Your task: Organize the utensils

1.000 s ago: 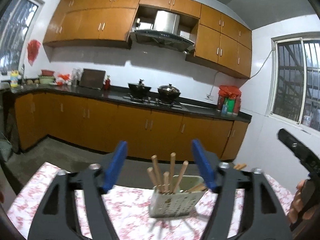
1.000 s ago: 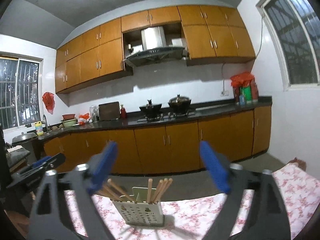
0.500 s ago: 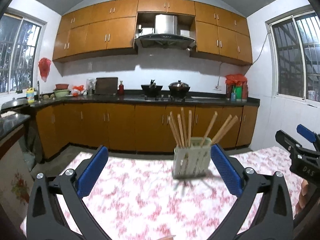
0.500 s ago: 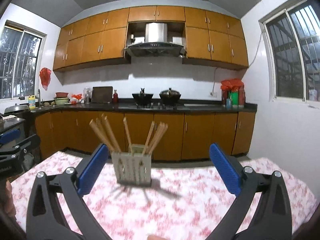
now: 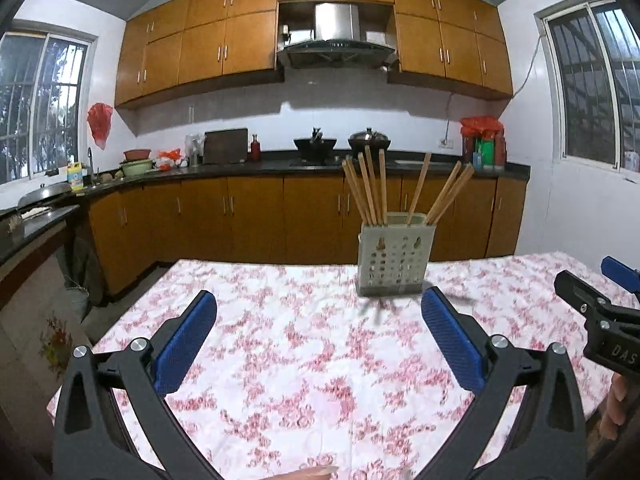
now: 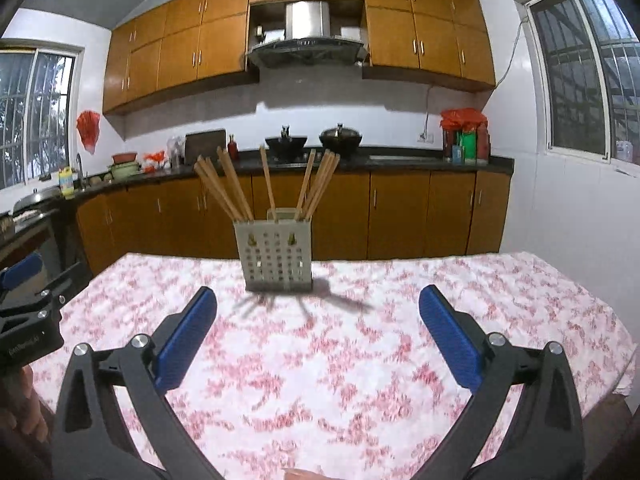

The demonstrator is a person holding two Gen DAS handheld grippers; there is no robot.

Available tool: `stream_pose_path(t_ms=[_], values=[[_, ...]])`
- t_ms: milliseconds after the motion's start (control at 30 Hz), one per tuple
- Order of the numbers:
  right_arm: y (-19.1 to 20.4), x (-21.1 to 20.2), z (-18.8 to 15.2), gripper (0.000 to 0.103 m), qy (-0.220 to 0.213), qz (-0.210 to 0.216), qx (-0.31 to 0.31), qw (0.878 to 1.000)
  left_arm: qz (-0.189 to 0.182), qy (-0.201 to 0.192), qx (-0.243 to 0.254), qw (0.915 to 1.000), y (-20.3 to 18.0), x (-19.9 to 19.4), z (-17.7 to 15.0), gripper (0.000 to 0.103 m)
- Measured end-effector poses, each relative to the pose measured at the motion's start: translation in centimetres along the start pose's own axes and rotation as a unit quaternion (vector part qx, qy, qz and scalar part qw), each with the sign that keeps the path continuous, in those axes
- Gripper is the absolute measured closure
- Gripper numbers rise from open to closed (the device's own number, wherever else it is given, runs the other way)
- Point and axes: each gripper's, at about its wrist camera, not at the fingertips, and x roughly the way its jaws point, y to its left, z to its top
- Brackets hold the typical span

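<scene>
A: What stands on the table?

B: One pale perforated holder [image 5: 394, 260], upright, a little right of centre in the left wrist view and a little left of centre in the right wrist view [image 6: 276, 256]. Wooden chopsticks [image 5: 370, 188] stick up out of it, fanned: a bunch leaning toward the left of the frame, one near the middle, a few leaning right. In the right wrist view the chopsticks [image 6: 228, 186] spread the same way.

A: And the grippers?

B: The left gripper [image 5: 318, 326] fills the lower part of its own frame, blue pads spread wide, nothing between them but tablecloth. Its jaws have just been opening. The holder sits above and beyond its right pad, apart from it. The right gripper [image 6: 318, 322] is likewise spread wide and holds nothing; the holder stands beyond it, closer to its left pad, not touching.

A: Do they see each other?

B: Yes. The right gripper shows at the right edge of the left wrist view [image 5: 600, 312], and the left gripper at the left edge of the right wrist view [image 6: 28, 300].

A: The surface?

B: A tablecloth [image 5: 304, 360], white with pink flowers, slightly blurred. Behind it, a kitchen: orange-brown cabinets [image 5: 248, 212] under a dark counter [image 5: 240, 166], two pots [image 6: 340, 136] on the stove, a range hood [image 6: 306, 46] above, barred windows [image 6: 576, 72] at both sides of the frame.
</scene>
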Motion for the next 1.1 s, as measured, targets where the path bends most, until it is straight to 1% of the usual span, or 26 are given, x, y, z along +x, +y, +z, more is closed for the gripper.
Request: stream_pose_path(t_ms=[200,467,767,1100], values=[[-0.3,0.5,-1.8,0.004,0.028,-0.004,0.002,1.000,0.002,0.029,0.002,0.9996,0.0,0.0,-2.2,0.002],[-0.5,0.8,-2.9,0.004,0.043,-0.004,0.005,0.999,-0.003,0.055,-0.006,0.9985,0.1,0.3,-3.3,0.002],[-0.7,0.5,-2.8,0.004,0.037,-0.003,0.009,0.999,-0.012,0.049,-0.007,0.9987,0.0,-0.2,-3.1,0.002],[-0.9,0.7,-2.8,0.004,0.039,-0.004,0.012,0.999,-0.015,0.054,-0.007,0.9984,-0.3,-0.2,-3.0,0.002]])
